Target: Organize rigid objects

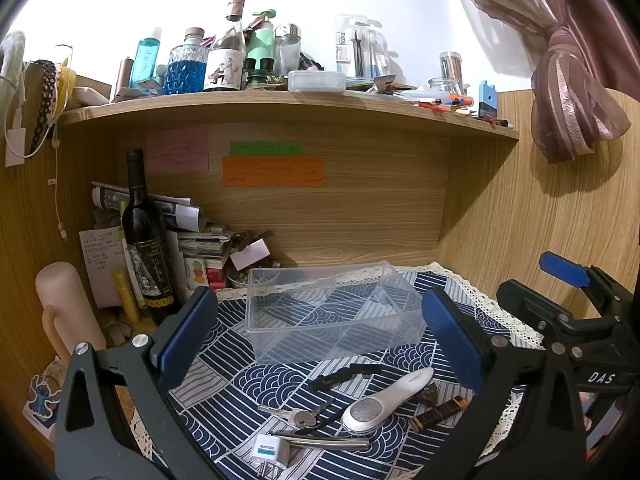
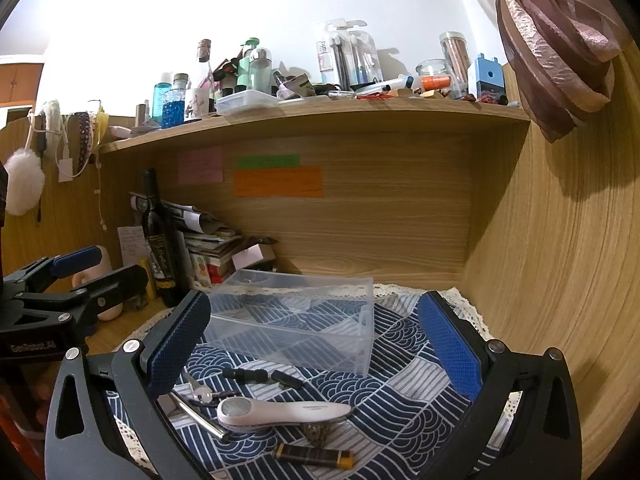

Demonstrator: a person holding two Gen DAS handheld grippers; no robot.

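Observation:
A clear plastic divided box stands empty on the blue patterned cloth; it also shows in the right wrist view. In front of it lie a white handheld device, keys, a black clip, a metal bar, a white plug adapter, a brown-and-gold lighter and a small dark lump. My left gripper is open and empty above these items. My right gripper is open and empty above the white device, the lighter and the black clip.
A dark wine bottle, stacked papers and a pink bottle crowd the left back corner. A cluttered shelf hangs overhead. Wooden walls close the back and right; a curtain hangs at right.

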